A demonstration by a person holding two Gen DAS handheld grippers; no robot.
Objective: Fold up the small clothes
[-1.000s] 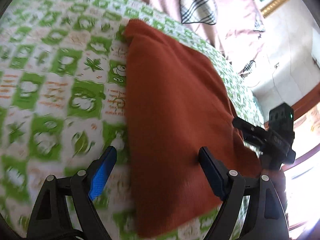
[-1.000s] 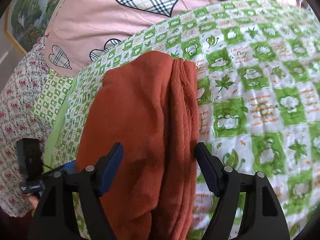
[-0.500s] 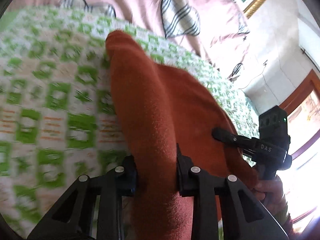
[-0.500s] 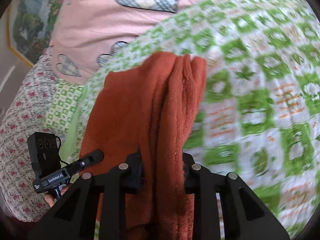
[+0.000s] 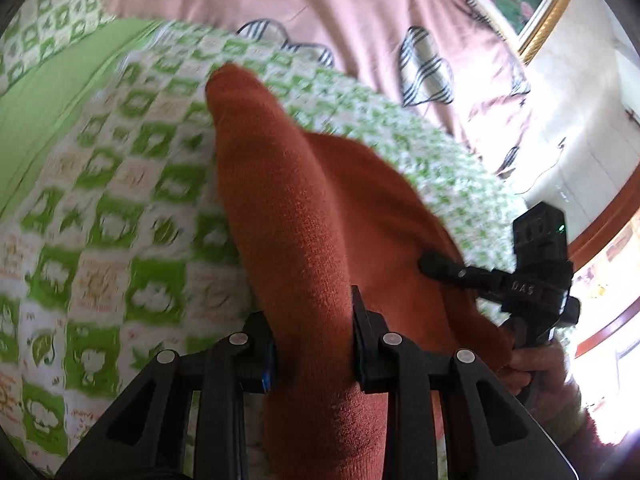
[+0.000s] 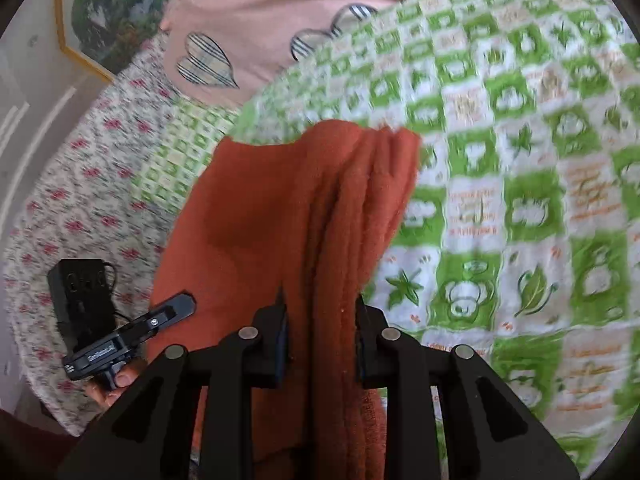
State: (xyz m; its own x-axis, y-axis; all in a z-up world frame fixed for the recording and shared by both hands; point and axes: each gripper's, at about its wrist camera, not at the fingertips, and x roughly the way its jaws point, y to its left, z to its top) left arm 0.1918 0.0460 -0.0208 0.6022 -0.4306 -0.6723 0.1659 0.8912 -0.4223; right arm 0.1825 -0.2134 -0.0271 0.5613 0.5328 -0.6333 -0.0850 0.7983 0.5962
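**Both grippers clamped on the rust-red garment over the bed**

The left gripper has its jaws pressed against a thick fold of the rust-red garment, which bulges up between them and runs away from the camera as a raised ridge. The rest of the cloth spreads to the right of that ridge, down onto the green-and-white checked bedspread. In this view the right gripper shows at the garment's far right edge, held by a hand (its jaws cannot be made out from here).

From the right wrist camera, the right gripper has its jaws closed on a bunch of several stacked layers of the garment, the pleated edges standing up between them. The left gripper sits at the garment's left edge. Beyond the bedspread lies a pink blanket with plaid hearts, with a floral sheet to the left and a framed picture on the wall.
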